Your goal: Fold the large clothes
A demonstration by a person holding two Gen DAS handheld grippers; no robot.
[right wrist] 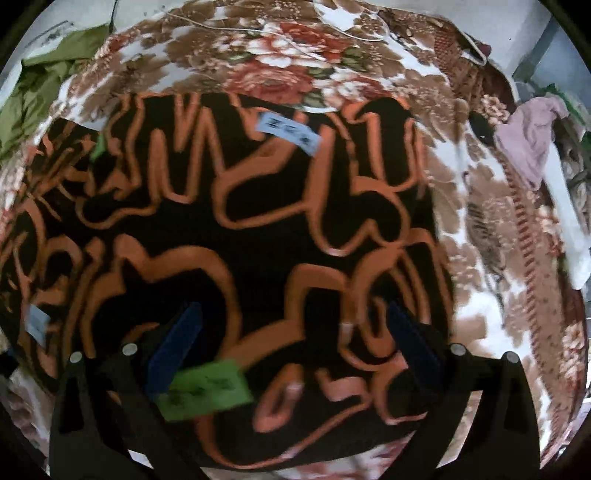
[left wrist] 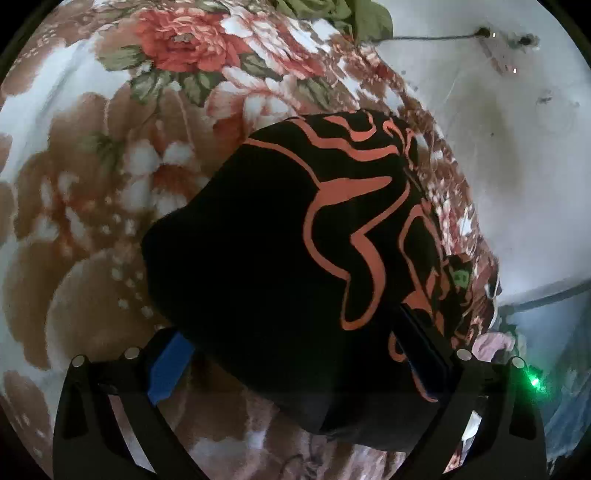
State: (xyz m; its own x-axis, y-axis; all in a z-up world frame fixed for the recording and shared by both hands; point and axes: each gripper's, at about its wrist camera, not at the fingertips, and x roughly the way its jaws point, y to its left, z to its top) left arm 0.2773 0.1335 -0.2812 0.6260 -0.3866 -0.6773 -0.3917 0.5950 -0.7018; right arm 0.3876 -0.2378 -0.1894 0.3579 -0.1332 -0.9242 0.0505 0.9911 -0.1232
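A black garment [left wrist: 258, 251] with orange line patterns lies bunched on a floral blanket [left wrist: 92, 184]. One folded edge of it sits between the wide-apart blue pads [left wrist: 168, 369] of my left gripper [left wrist: 295, 362], which is open. In the right wrist view the same black garment [right wrist: 229, 229] is spread flat over the floral blanket [right wrist: 480, 325]. It carries a green tag [right wrist: 207, 391] and a pale blue label [right wrist: 288, 133]. My right gripper [right wrist: 293, 343] hovers open just above the garment's near part, with nothing pinched between its fingers. The image is motion-blurred.
A green cloth [right wrist: 33, 85] lies at the blanket's far corner, seen also as the green cloth [left wrist: 332, 14]. A white wall [left wrist: 517, 184] with a cable and power strip [left wrist: 495, 51] runs along the bed. A pink cloth [right wrist: 528, 140] lies past the right edge. A thin white cord [right wrist: 332, 29] crosses the blanket.
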